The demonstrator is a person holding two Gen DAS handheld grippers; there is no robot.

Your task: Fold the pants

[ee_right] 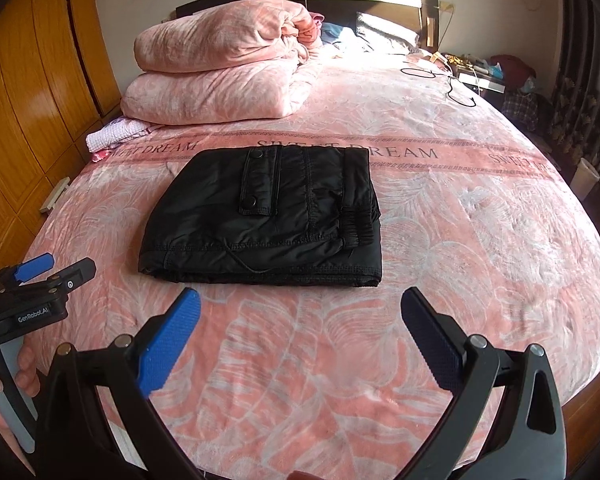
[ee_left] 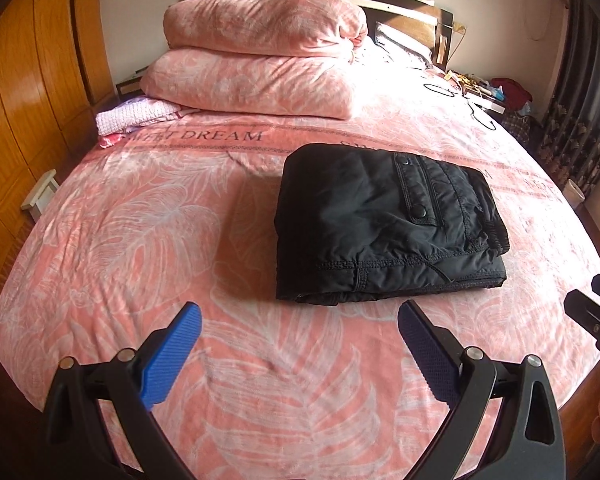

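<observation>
Black pants (ee_left: 384,224) lie folded into a compact rectangle on the pink bed; they also show in the right wrist view (ee_right: 268,216), with a snap pocket flap on top and the elastic waistband at the right. My left gripper (ee_left: 300,316) is open and empty, held above the bed just short of the pants' near edge. My right gripper (ee_right: 300,300) is open and empty, also just short of the near edge. Each gripper shows in the other's view: the right one at the right edge (ee_left: 596,308), the left one at the left edge (ee_right: 48,276).
The pink leaf-print bedspread (ee_left: 180,240) covers the bed. Folded pink quilts (ee_left: 260,60) are stacked near the headboard, with a small pink-white cloth (ee_left: 136,114) beside them. Wooden wardrobe (ee_left: 24,92) at left. Cables (ee_right: 460,88) and a cluttered nightstand (ee_right: 488,76) at far right.
</observation>
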